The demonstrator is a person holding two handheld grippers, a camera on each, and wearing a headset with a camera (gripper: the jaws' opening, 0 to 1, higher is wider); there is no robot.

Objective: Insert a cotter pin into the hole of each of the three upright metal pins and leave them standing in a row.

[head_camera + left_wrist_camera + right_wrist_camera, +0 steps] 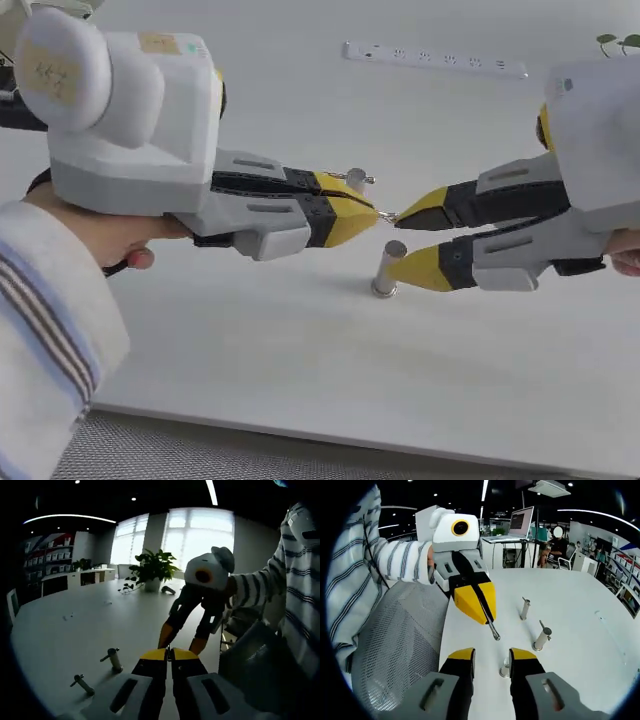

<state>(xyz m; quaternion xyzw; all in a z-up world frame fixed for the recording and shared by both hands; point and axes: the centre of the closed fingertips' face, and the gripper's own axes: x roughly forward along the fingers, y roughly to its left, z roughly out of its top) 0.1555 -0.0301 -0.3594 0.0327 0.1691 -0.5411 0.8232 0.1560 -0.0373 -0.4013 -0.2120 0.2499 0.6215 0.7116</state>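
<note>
Cotter pin (386, 215) is pinched tight in the left gripper (375, 212), whose jaws are closed all the way on it. Just the tip pokes out toward 3 o'clock in the head view. In the right gripper view you can see it better, a thin rod (492, 627) slanting down out of the yellow jaw tips toward 5 o'clock.

The right gripper (396, 245) comes in from 3 o'clock with its jaws wide open and nothing held. The bare metal pin (388, 268) stands upright on the white desk (300, 380), right by the tip of the lower jaw. Can't tell if they actually touch. From the right gripper's own camera that same pin (505, 669) sits in the gap between the two jaws at 6 o'clock, with the cotter pin hanging above it and not in its hole.

The other two pins already have cotter pins through them. In the right gripper view one (525, 608) is around 1 o'clock from the bare pin and the other (542, 636) is closer, at 2 o'clock. In the left gripper view they're down at 7 o'clock, nearer pin (114, 659) and farther-left pin (82, 684), well apart from the shut jaws. In the head view one of them (355, 178) peeks over the left gripper.

A power strip (435, 58) lies on the desk at 12 o'clock in the head view.
</note>
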